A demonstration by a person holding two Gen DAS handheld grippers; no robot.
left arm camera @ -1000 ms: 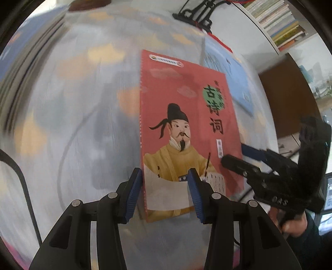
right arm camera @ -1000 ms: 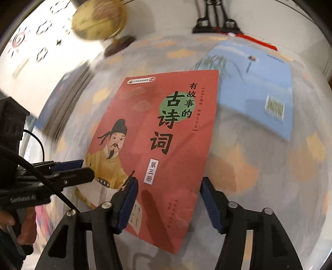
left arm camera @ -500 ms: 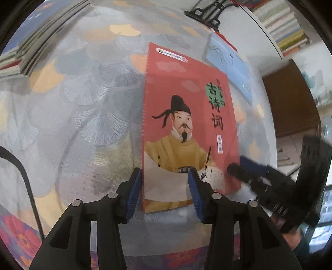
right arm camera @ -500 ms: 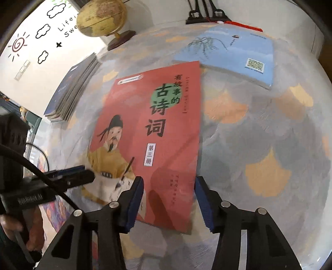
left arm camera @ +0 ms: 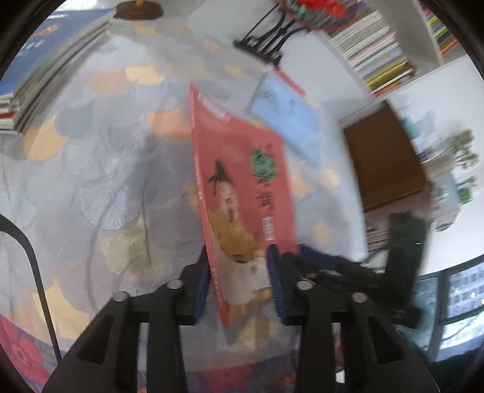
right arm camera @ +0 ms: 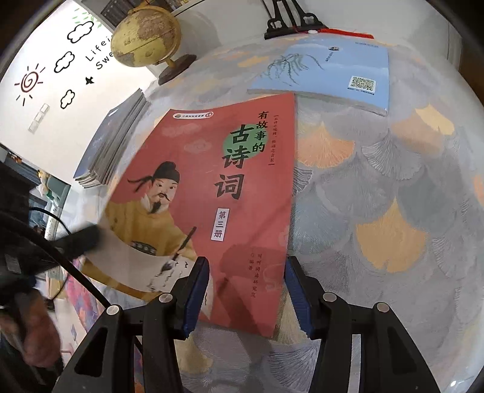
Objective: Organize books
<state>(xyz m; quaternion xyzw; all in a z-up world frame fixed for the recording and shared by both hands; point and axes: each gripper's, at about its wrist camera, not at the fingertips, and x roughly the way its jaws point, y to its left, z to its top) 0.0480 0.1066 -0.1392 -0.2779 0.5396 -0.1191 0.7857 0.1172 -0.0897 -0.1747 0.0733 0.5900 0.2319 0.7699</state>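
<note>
A red book (left arm camera: 242,187) with a robed figure on its cover lies on the patterned tablecloth (right arm camera: 393,196). Its left side is tipped up off the cloth. My left gripper (left arm camera: 239,285) straddles the book's lower left edge. Its jaws are closing, with a gap still showing at the pads. That gripper's finger (right arm camera: 81,238) shows blurred in the right wrist view. My right gripper (right arm camera: 246,290) straddles the lower right corner of the red book (right arm camera: 211,187), one pad over the cover and one over the cloth. Its jaws are opening slightly and grip nothing. A blue book (right arm camera: 332,69) lies flat behind.
A stack of books (right arm camera: 115,142) sits at the table's left, a globe (right arm camera: 145,36) behind it. A black stand (right arm camera: 290,18) is at the far edge. A bookshelf (left arm camera: 378,51) stands beyond the table. A person's hand (right arm camera: 36,338) holds the left tool.
The red book's left side has risen from flat to steeply tilted in the left wrist view. The right gripper's jaws narrowed and came down to the book's lower right corner.
</note>
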